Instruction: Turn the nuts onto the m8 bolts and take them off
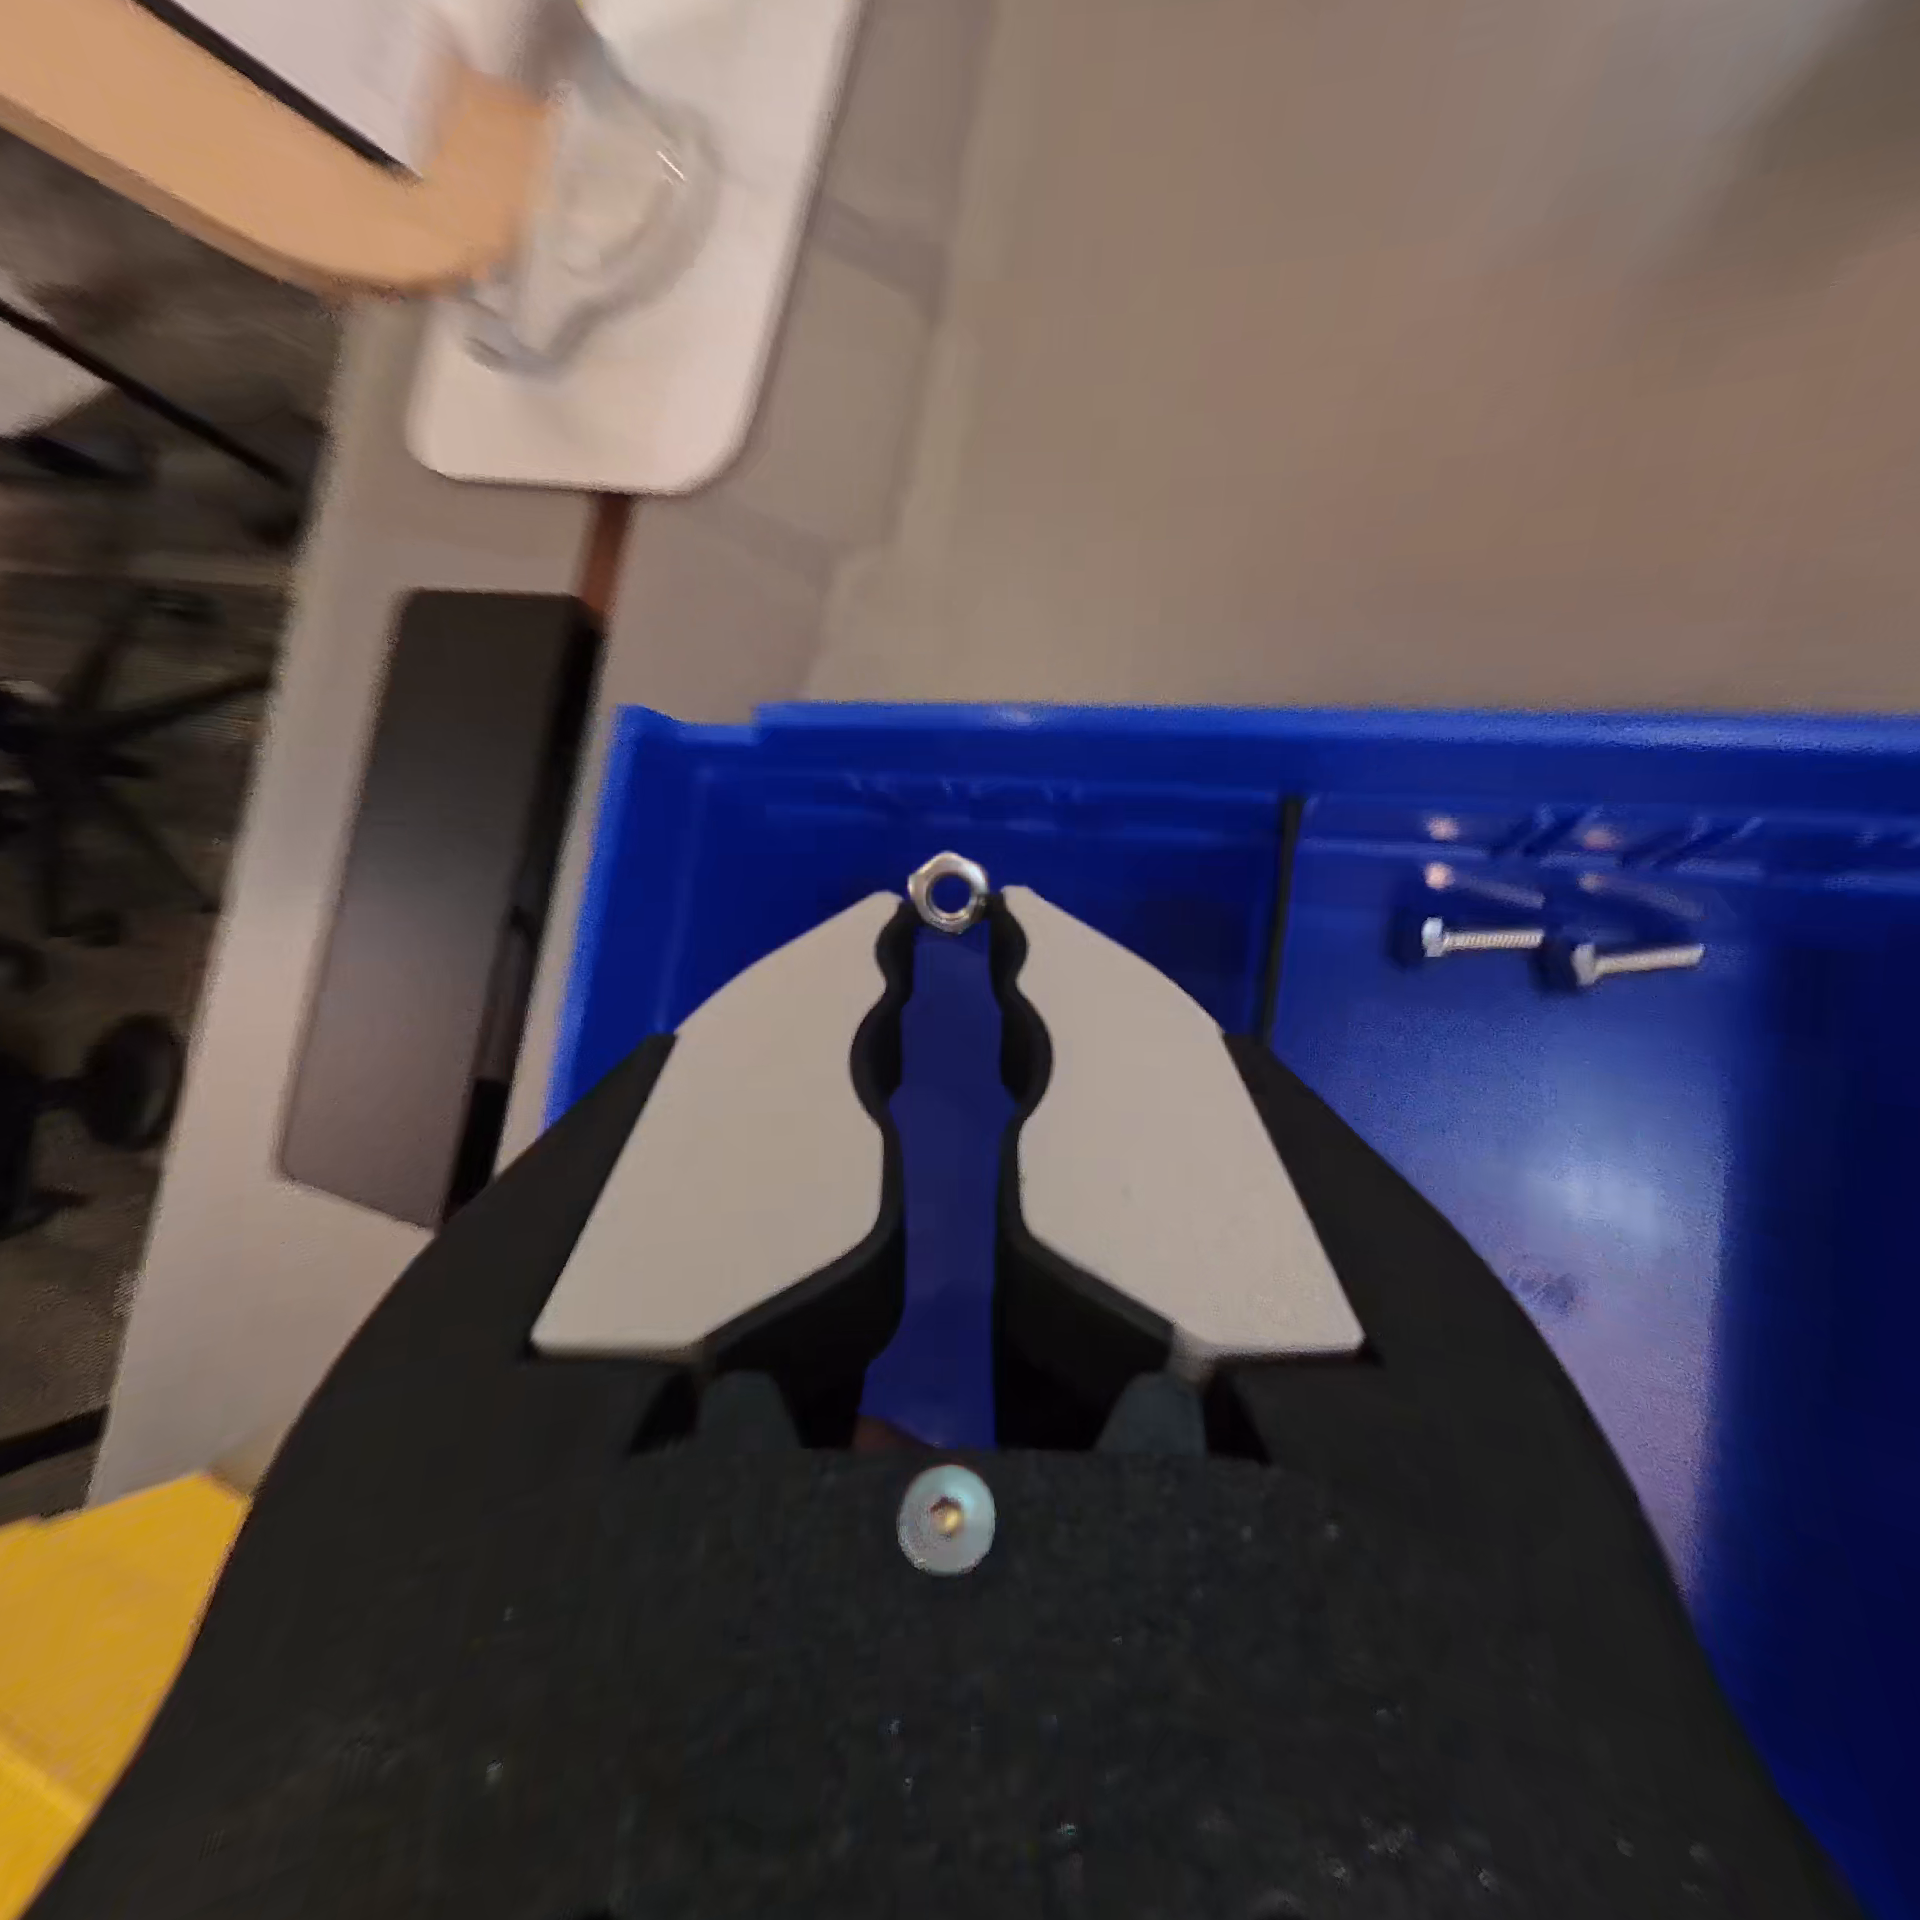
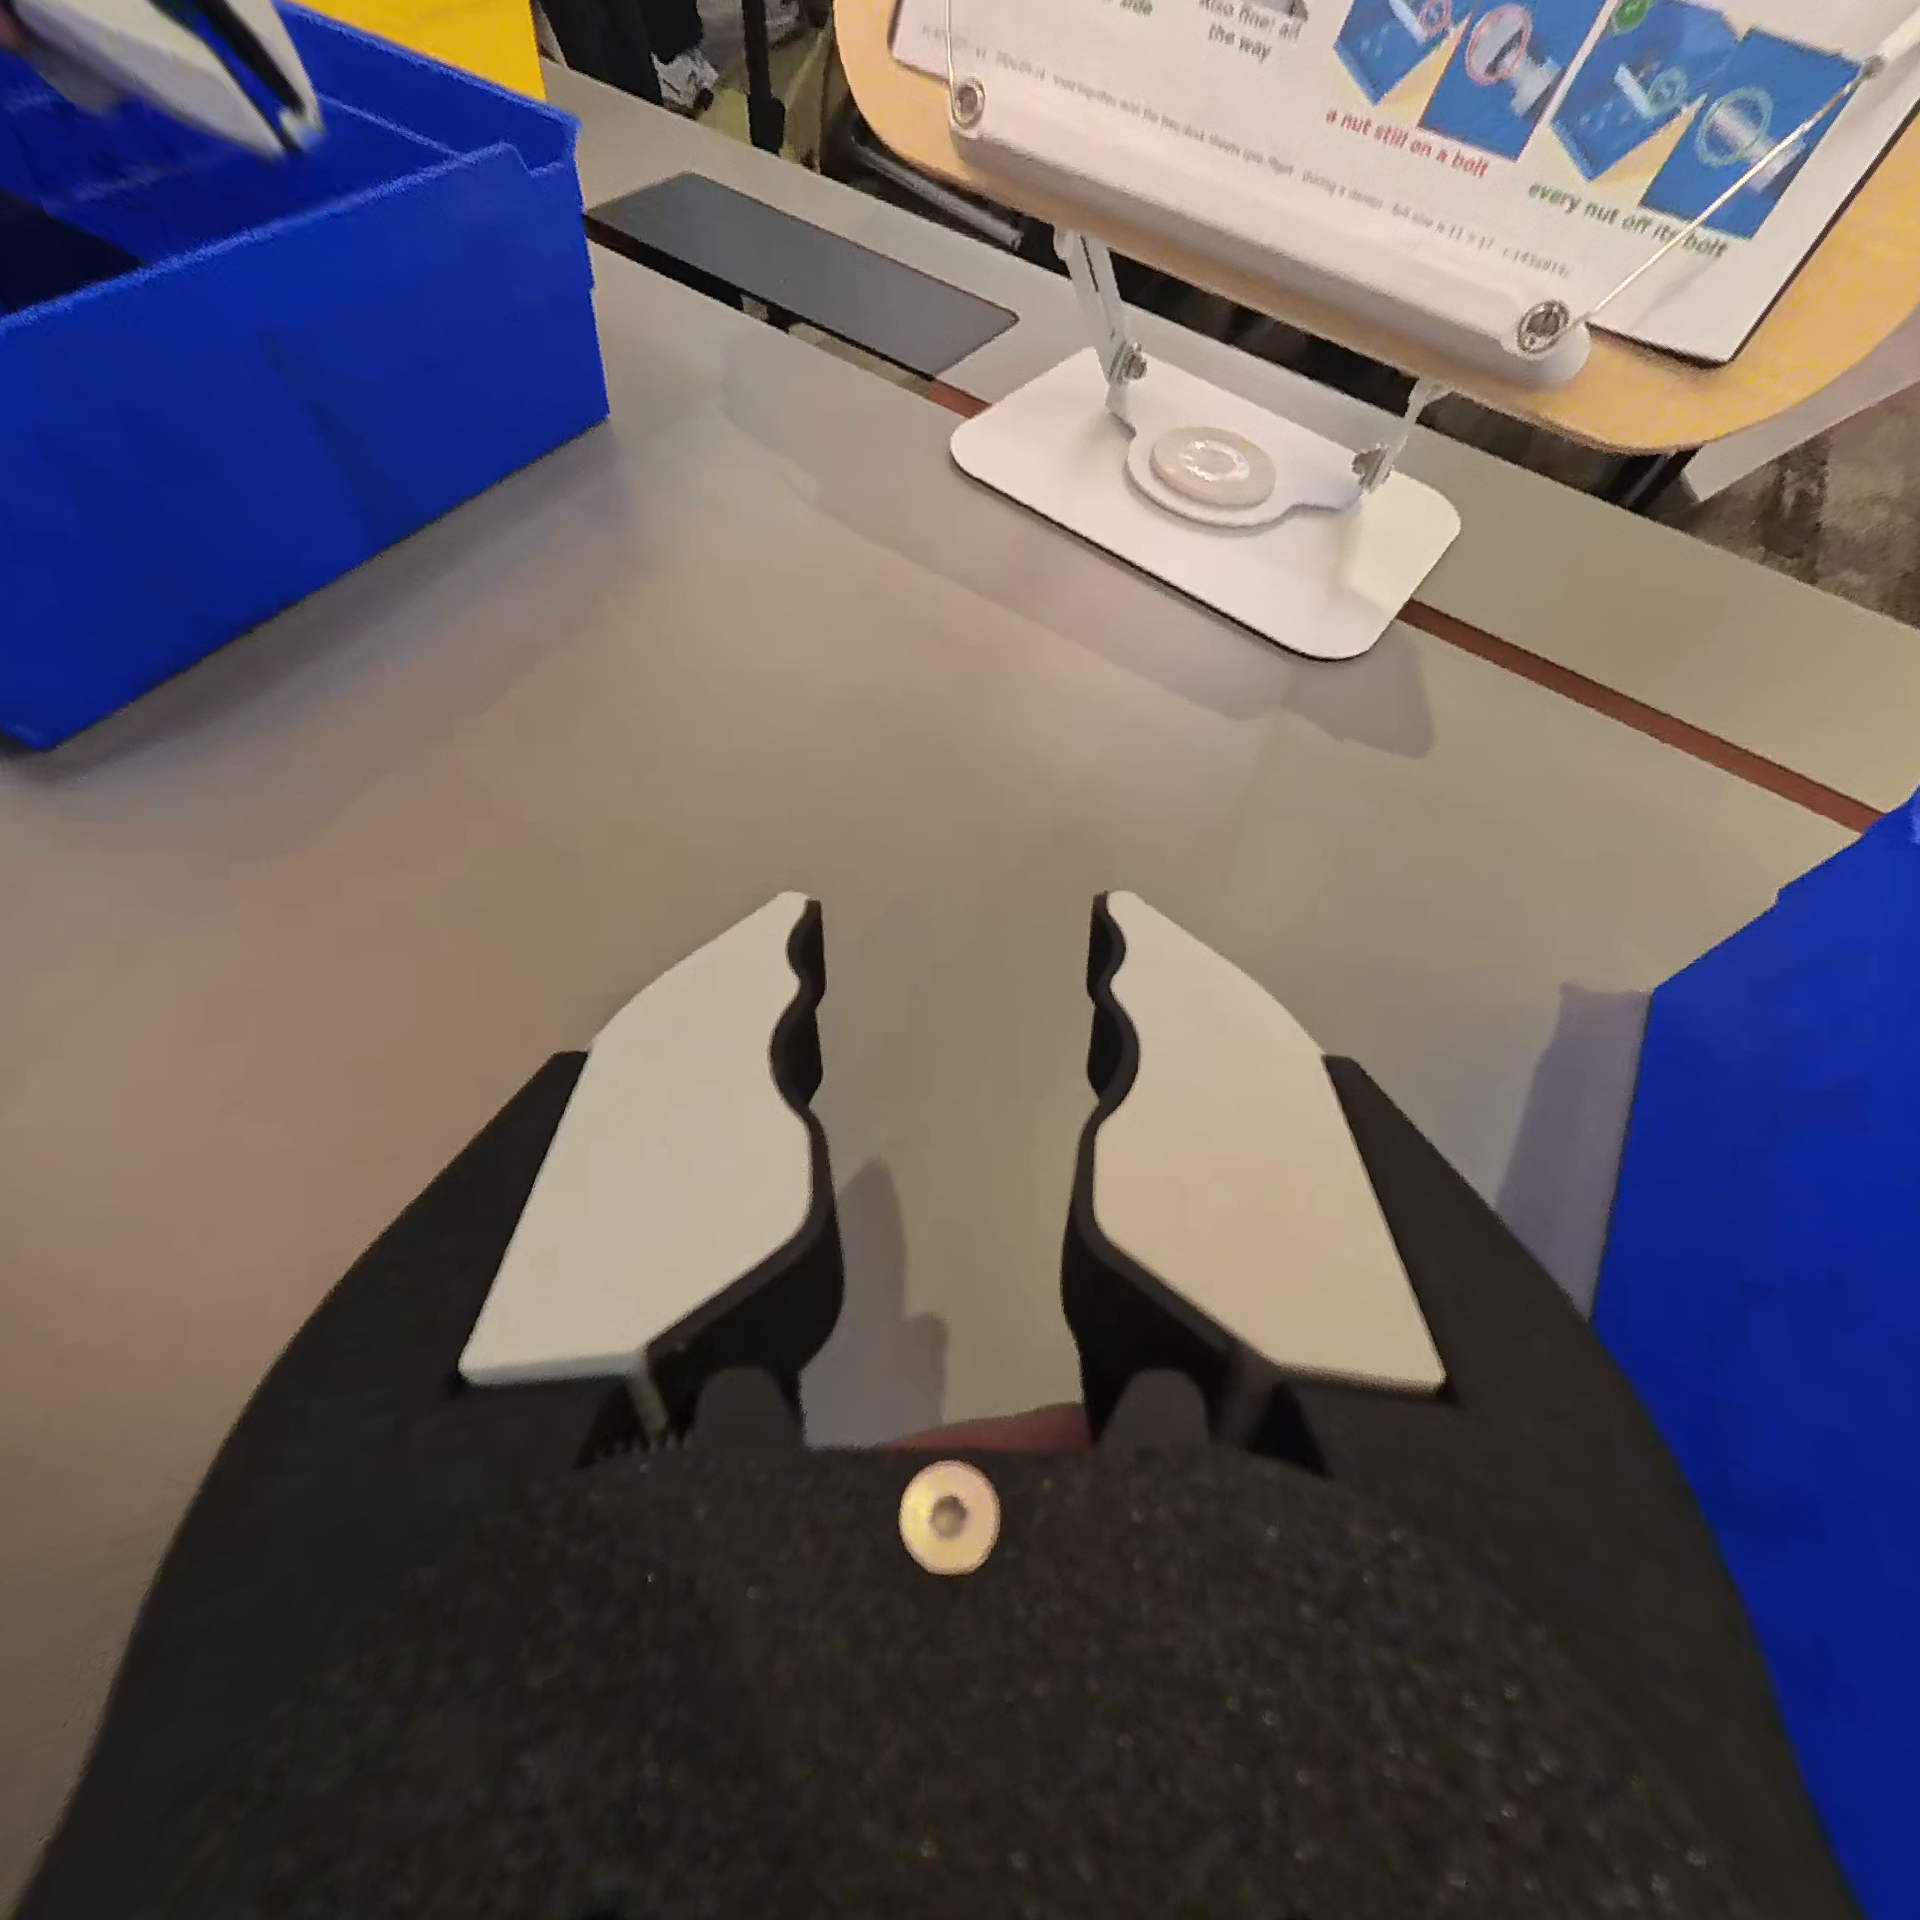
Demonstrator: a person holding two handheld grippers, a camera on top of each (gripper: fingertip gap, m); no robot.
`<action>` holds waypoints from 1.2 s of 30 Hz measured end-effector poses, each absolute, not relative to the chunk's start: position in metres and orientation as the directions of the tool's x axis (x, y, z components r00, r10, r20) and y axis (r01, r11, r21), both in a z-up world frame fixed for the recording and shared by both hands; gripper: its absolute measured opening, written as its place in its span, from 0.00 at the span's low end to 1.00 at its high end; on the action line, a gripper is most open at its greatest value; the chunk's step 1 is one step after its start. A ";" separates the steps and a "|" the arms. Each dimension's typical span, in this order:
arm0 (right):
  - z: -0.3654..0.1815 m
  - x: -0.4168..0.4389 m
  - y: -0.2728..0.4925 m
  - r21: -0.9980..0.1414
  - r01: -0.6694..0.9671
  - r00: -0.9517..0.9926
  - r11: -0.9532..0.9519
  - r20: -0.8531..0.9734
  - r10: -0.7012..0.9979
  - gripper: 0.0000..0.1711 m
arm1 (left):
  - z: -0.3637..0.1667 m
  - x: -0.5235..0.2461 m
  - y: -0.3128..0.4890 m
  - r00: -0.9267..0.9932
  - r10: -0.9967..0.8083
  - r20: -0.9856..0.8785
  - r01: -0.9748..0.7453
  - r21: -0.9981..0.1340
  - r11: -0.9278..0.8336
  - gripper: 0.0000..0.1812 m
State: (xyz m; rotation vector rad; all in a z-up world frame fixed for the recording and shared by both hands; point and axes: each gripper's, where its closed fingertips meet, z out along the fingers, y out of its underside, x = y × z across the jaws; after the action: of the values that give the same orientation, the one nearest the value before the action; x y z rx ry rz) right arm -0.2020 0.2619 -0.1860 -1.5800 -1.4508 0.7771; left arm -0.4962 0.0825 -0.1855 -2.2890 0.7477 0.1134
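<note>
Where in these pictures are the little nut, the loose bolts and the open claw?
nut point(image 1: 943, 894): left wrist view, on its hexagonal face beside the hole, pinched at the tips of the left claw.
bolts point(image 1: 1481, 940): left wrist view, on one bolt's threaded shank in the blue bin.
right claw point(image 2: 956, 914): right wrist view, midway between its parted fingertips.

free: bare grey table point(image 2: 935, 790) ahead of right gripper point(image 2: 956, 914), 12 o'clock | blocked: blue bin point(image 2: 291, 436) at 10 o'clock; white stand base point(image 2: 1340, 561) at 1 o'clock; second blue bin point(image 2: 1766, 1247) at 3 o'clock
</note>
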 end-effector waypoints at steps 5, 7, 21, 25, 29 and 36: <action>-0.175 -0.200 0.259 -0.895 0.443 0.118 0.051 0.115 0.986 0.29 | -0.123 -0.466 0.052 0.910 -0.196 -0.365 -0.414 -0.779 -0.470 0.08; -0.173 -0.195 0.256 -0.901 0.428 0.111 0.067 0.125 0.986 0.29 | -0.113 -0.446 0.038 0.947 -0.077 -0.312 -0.315 -0.852 -0.418 0.08; -0.171 -0.145 0.251 -0.939 0.342 0.163 -0.028 0.030 0.986 0.29 | -0.127 -0.338 -0.007 0.922 0.386 0.017 0.078 -0.987 -0.143 0.08; -0.164 -0.130 0.248 -0.953 0.298 0.187 -0.047 0.010 0.982 0.28 | -0.129 -0.318 0.000 0.935 0.352 0.053 0.110 -0.984 -0.143 0.08; -0.164 -0.120 0.241 -0.954 0.295 0.172 -0.056 -0.005 0.985 0.28 | -0.129 -0.307 -0.002 0.936 0.352 0.023 0.088 -0.982 -0.170 0.08; -0.154 -0.115 0.237 -0.959 0.283 0.170 -0.015 0.034 0.985 0.28 | -0.126 -0.297 -0.008 0.936 0.352 0.016 0.085 -0.980 -0.180 0.08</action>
State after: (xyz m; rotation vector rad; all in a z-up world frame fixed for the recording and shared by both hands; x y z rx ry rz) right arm -0.1154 0.2371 -0.1537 -1.4860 -1.2845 0.9210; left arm -0.2973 -0.0083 -0.1262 -1.7457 -0.3298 0.2462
